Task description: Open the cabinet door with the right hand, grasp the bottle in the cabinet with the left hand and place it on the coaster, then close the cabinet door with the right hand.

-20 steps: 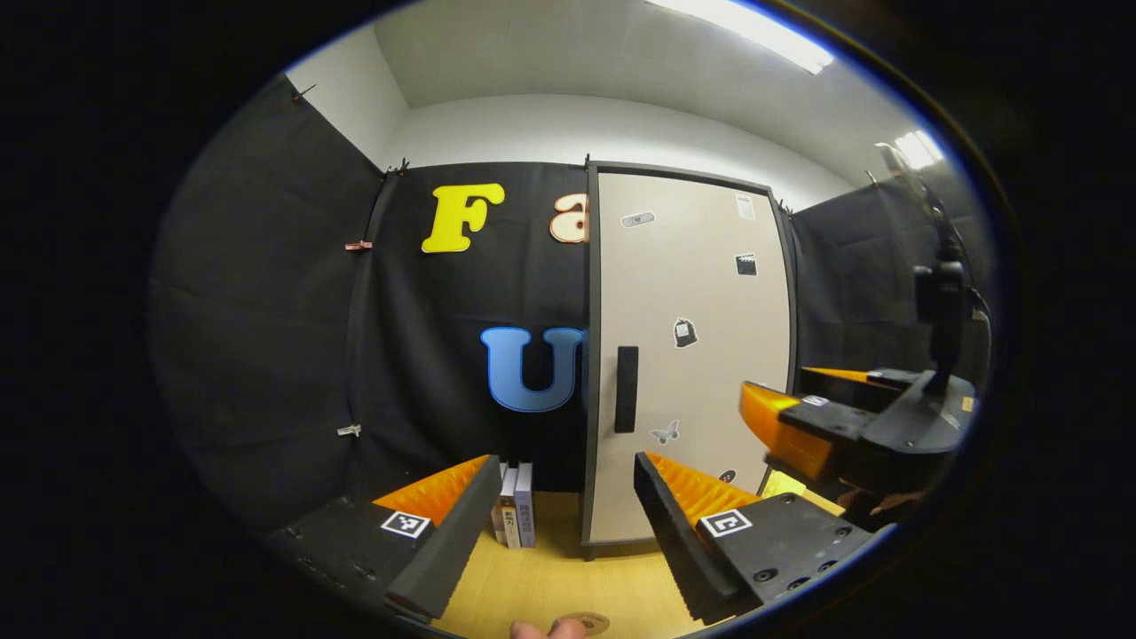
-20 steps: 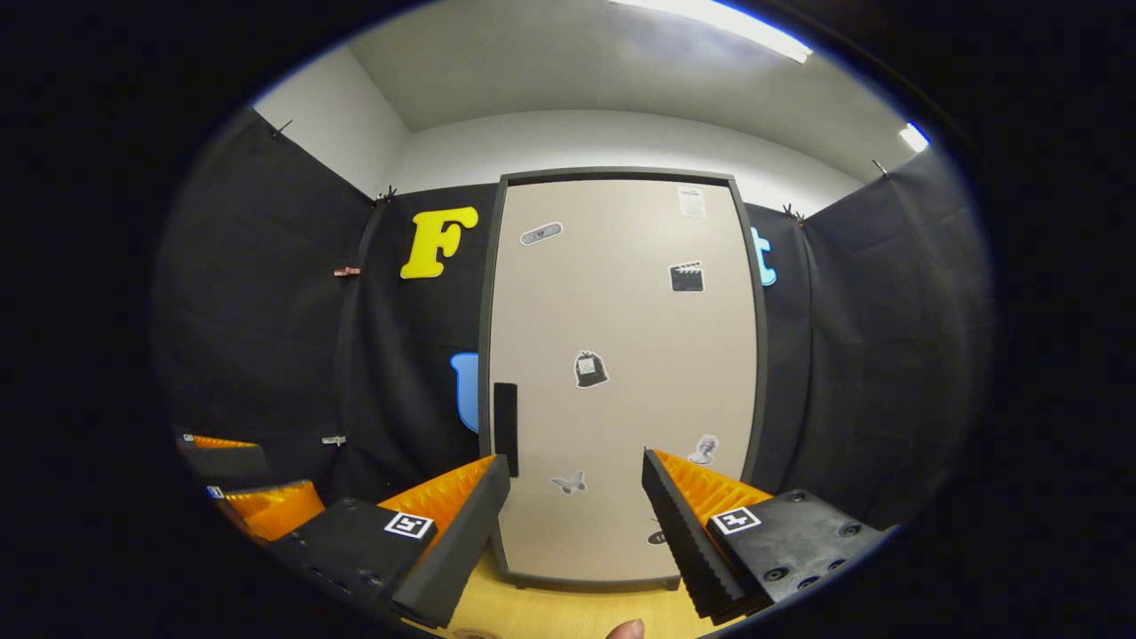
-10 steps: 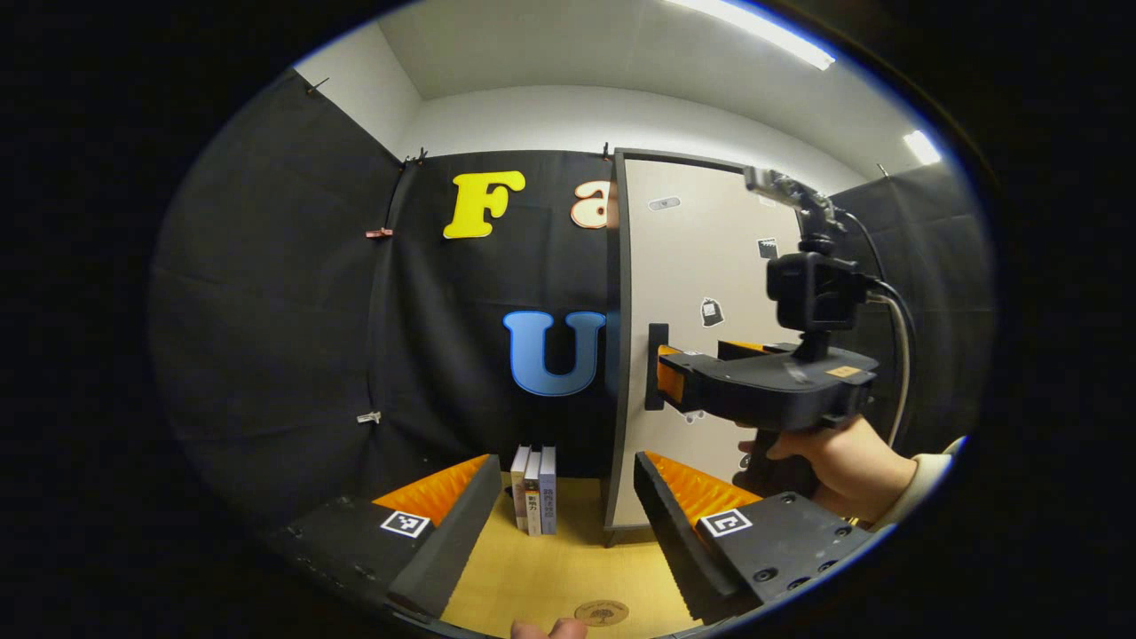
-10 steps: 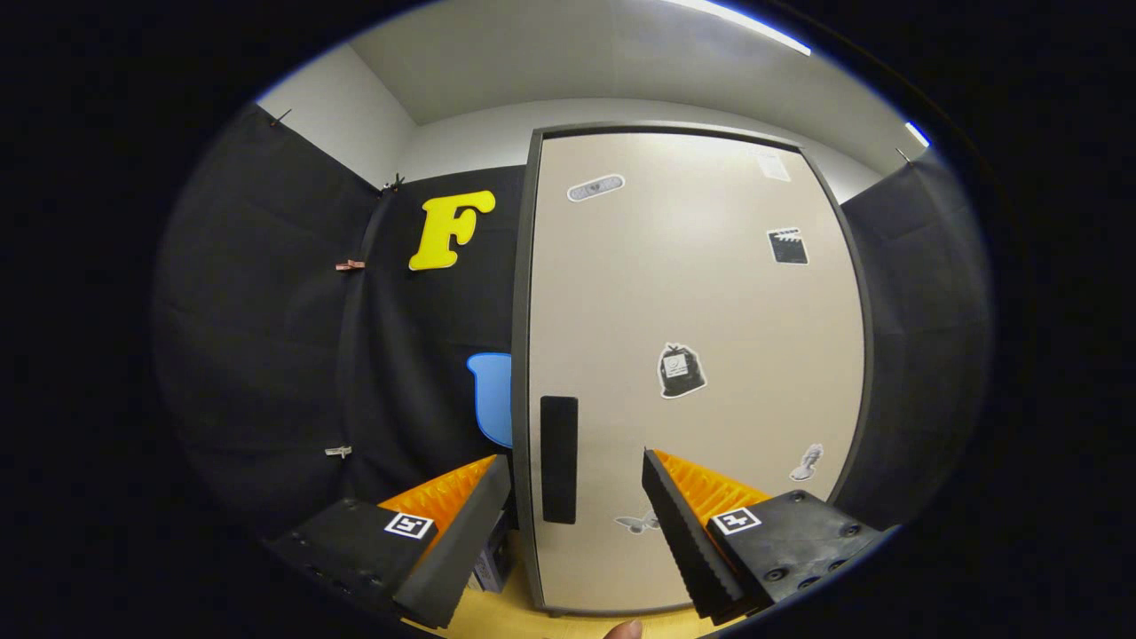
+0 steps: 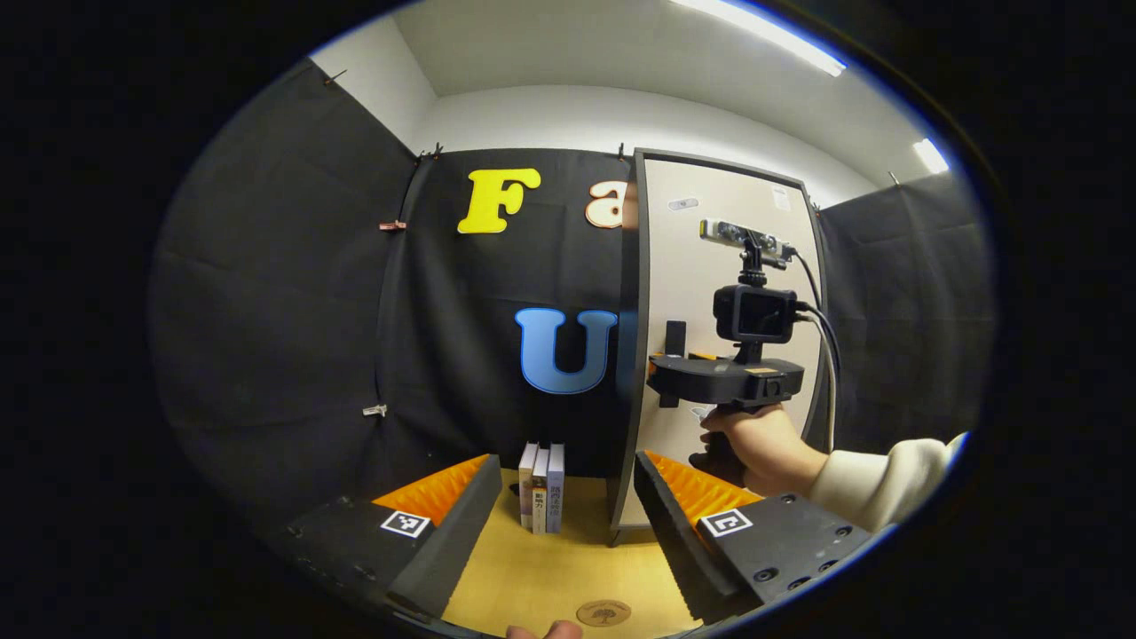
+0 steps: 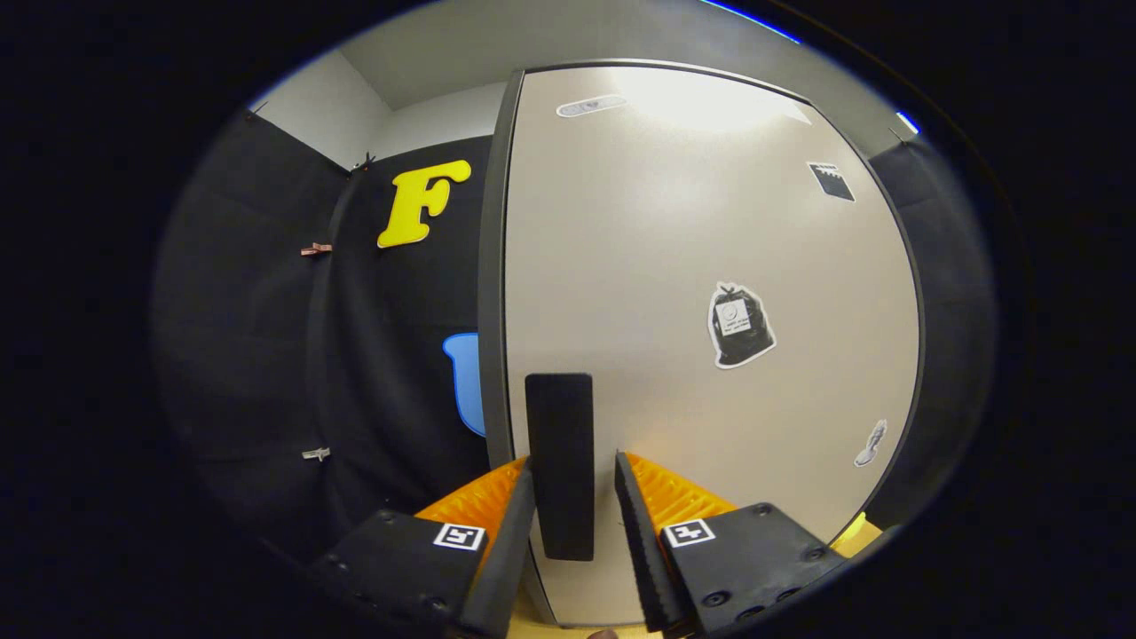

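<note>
Right gripper [image 6: 572,506] raised and level, fingers parted with a narrow gap each side, held by a sleeved hand [image 5: 761,448], left gripper [image 5: 559,524] held low, jaws spread wide.

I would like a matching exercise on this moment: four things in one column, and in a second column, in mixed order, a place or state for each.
Column 1:
1. door handle
2. coaster
3. books
4. left gripper

Column 2:
a. standing upright on the table, left of the cabinet
b. between the right gripper's fingers
c. open, holding nothing
d. lying flat on the table, near the bottom edge of the left gripper view

Pairs: 1-b, 2-d, 3-a, 4-c
</note>
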